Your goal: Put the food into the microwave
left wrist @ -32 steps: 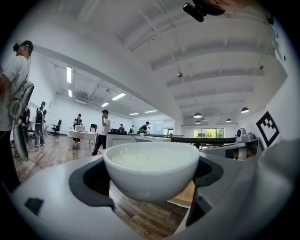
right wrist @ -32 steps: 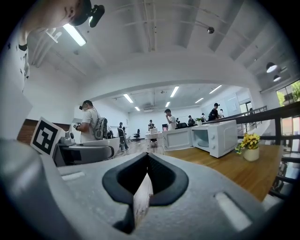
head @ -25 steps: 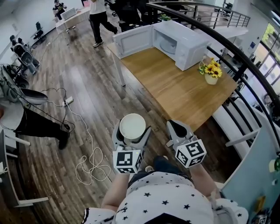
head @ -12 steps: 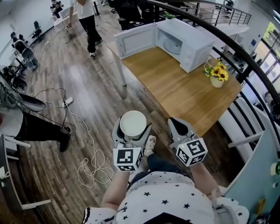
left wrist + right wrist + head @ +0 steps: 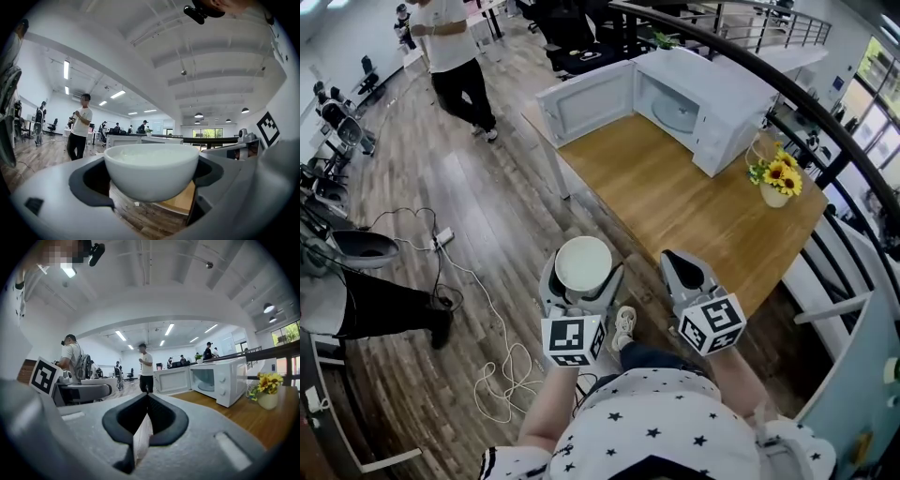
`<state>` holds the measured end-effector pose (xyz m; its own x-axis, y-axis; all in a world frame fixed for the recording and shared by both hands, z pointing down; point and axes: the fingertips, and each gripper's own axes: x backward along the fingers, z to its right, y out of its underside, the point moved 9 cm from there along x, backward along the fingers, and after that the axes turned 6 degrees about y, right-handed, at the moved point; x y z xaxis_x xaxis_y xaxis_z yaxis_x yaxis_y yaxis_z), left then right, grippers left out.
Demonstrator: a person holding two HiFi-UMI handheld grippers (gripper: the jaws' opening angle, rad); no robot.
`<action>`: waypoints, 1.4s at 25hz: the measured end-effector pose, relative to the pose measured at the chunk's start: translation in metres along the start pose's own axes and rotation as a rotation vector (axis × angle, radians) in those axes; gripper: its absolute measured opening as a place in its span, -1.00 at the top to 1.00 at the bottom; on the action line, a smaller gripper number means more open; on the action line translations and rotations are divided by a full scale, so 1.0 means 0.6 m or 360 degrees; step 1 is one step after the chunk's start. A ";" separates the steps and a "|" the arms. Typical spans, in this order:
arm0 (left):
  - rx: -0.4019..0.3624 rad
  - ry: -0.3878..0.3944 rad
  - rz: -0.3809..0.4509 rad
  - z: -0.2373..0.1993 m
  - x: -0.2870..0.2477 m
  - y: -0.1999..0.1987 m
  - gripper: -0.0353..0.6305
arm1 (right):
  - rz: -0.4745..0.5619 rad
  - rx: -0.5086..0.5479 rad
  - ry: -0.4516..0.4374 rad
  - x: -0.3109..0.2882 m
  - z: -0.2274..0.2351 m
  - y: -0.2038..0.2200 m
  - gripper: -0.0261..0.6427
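My left gripper is shut on a white bowl with white food inside, held over the wooden floor short of the table. The same bowl fills the space between the jaws in the left gripper view. Beside it my right gripper is shut with nothing in it, its jaws meeting at the tips. The white microwave stands at the far end of the wooden table with its door swung wide open and the glass turntable showing. In the right gripper view the microwave is at right.
A small vase of yellow flowers stands on the table right of the microwave. A dark railing runs behind the table. A person in a white shirt walks at the upper left. White cable lies on the floor at left.
The table and microwave have come closer and shifted right in the head view as I walk forward. The person at the back has walked toward the left. Both grippers keep their hold and pose.
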<state>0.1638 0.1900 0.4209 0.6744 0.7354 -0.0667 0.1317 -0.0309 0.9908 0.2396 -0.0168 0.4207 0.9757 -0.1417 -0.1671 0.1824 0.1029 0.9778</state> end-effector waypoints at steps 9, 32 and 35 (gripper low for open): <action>-0.0015 0.0068 -0.0023 -0.082 -0.153 -0.038 -0.65 | 0.0020 -0.0020 0.0038 -0.151 0.061 -0.051 0.91; -0.0026 0.0343 -0.0081 -0.141 -0.513 -0.075 -0.65 | 0.0025 -0.0093 0.0250 -0.336 0.255 -0.114 0.90; -0.0031 0.0403 -0.0098 -0.140 -0.547 -0.071 -0.65 | 0.0014 -0.0113 0.0302 -0.339 0.268 -0.111 0.91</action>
<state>-0.1240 0.0066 0.4103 0.4616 0.8817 -0.0979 0.1515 0.0304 0.9880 0.0093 -0.1530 0.4099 0.9815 0.0470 -0.1858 0.1752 0.1736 0.9691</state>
